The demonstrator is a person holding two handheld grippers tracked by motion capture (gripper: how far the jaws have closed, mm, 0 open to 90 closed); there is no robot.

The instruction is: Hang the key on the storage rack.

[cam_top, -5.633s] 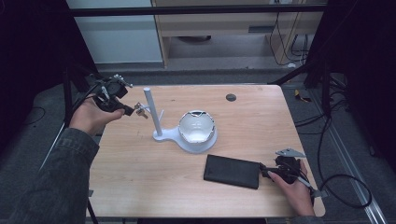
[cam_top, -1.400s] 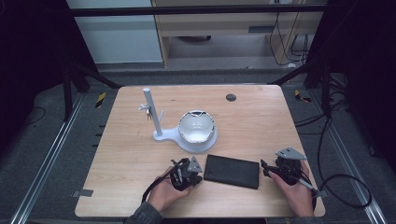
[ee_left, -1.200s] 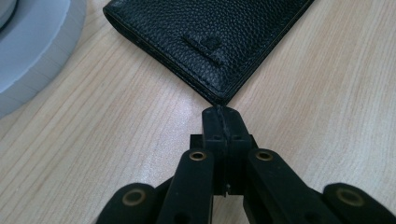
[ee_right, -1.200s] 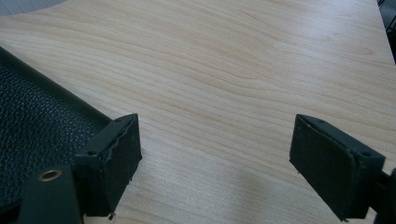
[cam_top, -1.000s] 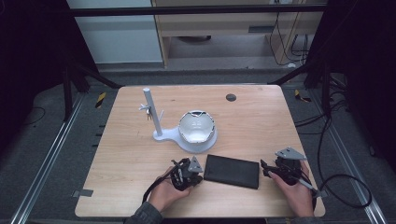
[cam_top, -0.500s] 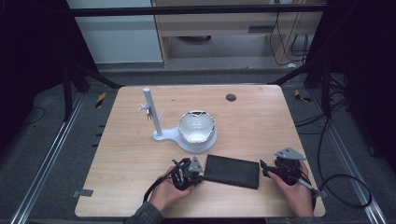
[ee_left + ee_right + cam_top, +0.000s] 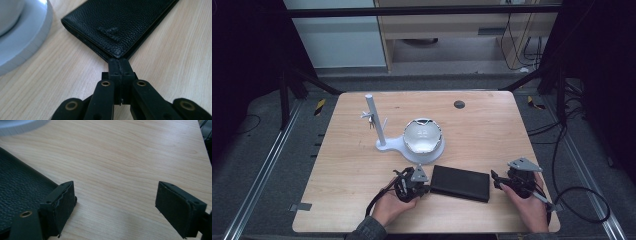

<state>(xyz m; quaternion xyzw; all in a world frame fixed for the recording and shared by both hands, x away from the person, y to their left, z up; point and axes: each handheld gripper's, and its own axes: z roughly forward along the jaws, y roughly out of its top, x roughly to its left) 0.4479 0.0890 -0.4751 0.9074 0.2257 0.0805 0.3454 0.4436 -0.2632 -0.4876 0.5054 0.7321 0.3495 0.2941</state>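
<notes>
The one real change was on the left. Several seconds earlier the left gripper (image 7: 426, 187) had been up at the white post, toward 10 o'clock on the table (image 7: 492, 125). It had since come down to the near edge and, over the last second, sat motionless at the 9 o'clock end of the black wallet (image 7: 461, 182). In the left gripper view its claw (image 7: 119, 65) was pressed fully together, the tip butted against the wallet's (image 7: 120, 27) nearest corner with nothing pinched in it. The right gripper (image 7: 495, 180) had not shifted across any of the frames. It waited at the wallet's 3 o'clock end with its claw spread wide. In the right gripper view only bare wood lay between the pads (image 7: 115, 205), and the wallet (image 7: 17, 187) lay just outside one pad.

Judged from that, the wallet was bracketed from both ends, flat and closed at about 6 o'clock on the table. The work on it looked ready to start, perhaps with the closed tip prying or steadying the corner.

Beyond the wallet, at its 11 o'clock and near it, stood the round white base (image 7: 432, 150) carrying a shiny dome (image 7: 423, 136). The upright post (image 7: 374, 120) rose farther left of it. That base could crowd any lift or flip toward 12 o'clock. Farthest off, a small dark disc (image 7: 459, 104) lay well clear.
</notes>
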